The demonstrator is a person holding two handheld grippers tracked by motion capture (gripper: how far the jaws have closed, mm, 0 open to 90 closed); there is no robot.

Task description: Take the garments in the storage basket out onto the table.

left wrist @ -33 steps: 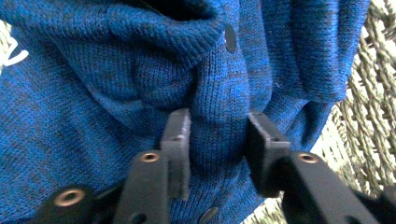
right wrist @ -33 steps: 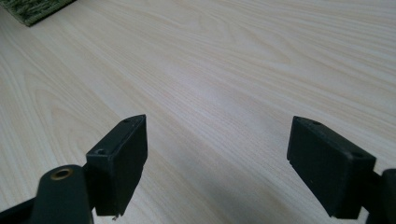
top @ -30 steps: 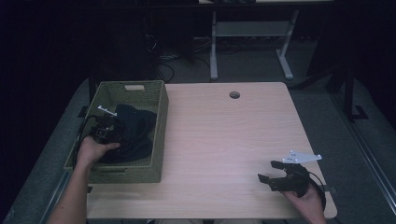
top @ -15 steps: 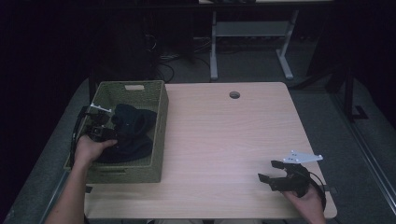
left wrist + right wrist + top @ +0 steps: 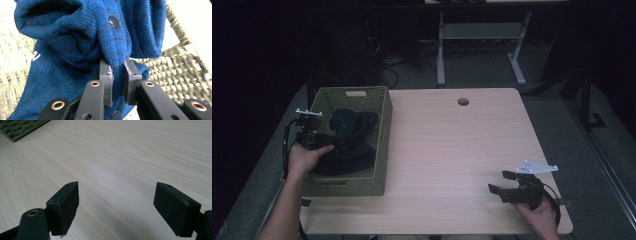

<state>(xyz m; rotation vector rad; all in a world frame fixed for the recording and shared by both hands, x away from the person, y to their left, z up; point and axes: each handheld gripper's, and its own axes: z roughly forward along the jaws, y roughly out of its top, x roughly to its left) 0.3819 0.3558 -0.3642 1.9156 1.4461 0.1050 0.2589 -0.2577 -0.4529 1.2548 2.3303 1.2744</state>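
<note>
The left gripper (image 5: pixel 117 75) has just been closing its jaws, and a fold of a blue knitted garment (image 5: pixel 75 50) is now pinched between the two pads. In the high view this gripper (image 5: pixel 314 139) hangs over the left side of a woven basket (image 5: pixel 382 150), with the person's left hand (image 5: pixel 304 160) behind it.

The grip looks narrow: only a thin ridge of knit sits between the pads, close to their tips. If the garment is raised quickly, that ridge could slide out and the cloth would drop back into the basket. The loose knit could also stretch under its own weight, and a trailing part might catch on the rough weave of the basket wall. The light basket might then tip or shift on the table (image 5: pixel 452 150).

The garment is a thick, dark blue sweater-type piece with a flecked weave. A round dark snap button (image 5: pixel 114 21) sits just above the pinched fold, and a small white mark shows on the cloth at the left. It is bunched and folded over itself, soft and floppy. In the high view it lies as a dark heap (image 5: pixel 347 142) inside the basket, at the table's left end.

Well apart, at the table's near right corner, the right gripper (image 5: pixel 507 186) rests in the person's right hand with its jaws spread wide and nothing between them, above bare wood.
</note>
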